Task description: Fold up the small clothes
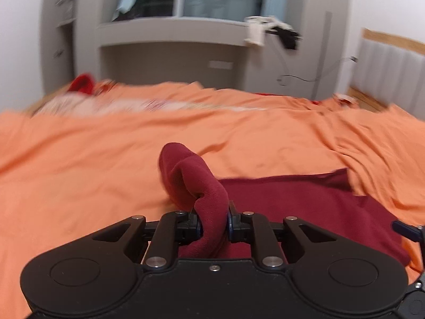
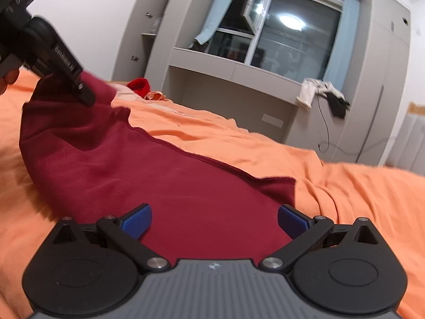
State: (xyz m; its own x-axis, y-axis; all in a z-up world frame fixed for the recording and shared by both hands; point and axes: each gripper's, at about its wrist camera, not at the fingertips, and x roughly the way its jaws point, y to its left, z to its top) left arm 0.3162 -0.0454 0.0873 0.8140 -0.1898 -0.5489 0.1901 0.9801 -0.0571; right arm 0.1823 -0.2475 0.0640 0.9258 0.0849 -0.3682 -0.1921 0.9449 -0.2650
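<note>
I have the left tongs (image 1: pixel 214 224) clamped on a bunched corner of the dark red garment (image 2: pixel 164 186), and that corner stands lifted off the orange bedsheet (image 1: pixel 79 159) while the rest of the cloth lies spread flat in front of me. The right tongs (image 2: pixel 213 219) stand wide apart just above the near part of the garment, with nothing between the blue pads (image 2: pixel 136 220), so on that side nothing is gripped yet. I judge the fold is only starting: one corner is picked up, no crease has been laid, and the cloth shows as a single layer as far as I can see; carrying the corner across, laying it down and flattening all seem left to do. From the right wrist view the garment's far hem runs diagonally across the bed, ending in a free corner to the right, and the lifted end rises at the upper left under the left gripper's body. The left wrist view is blurred, so I can't tell just how much cloth is caught between the pads. The bed offers plenty of open sheet to the left and beyond the garment; the other clothes (image 1: pixel 82 83) lie well apart near the far edge, and the grey built-in unit (image 2: pixel 239 85) under the window stands beyond the bed, clear of my working room.
</note>
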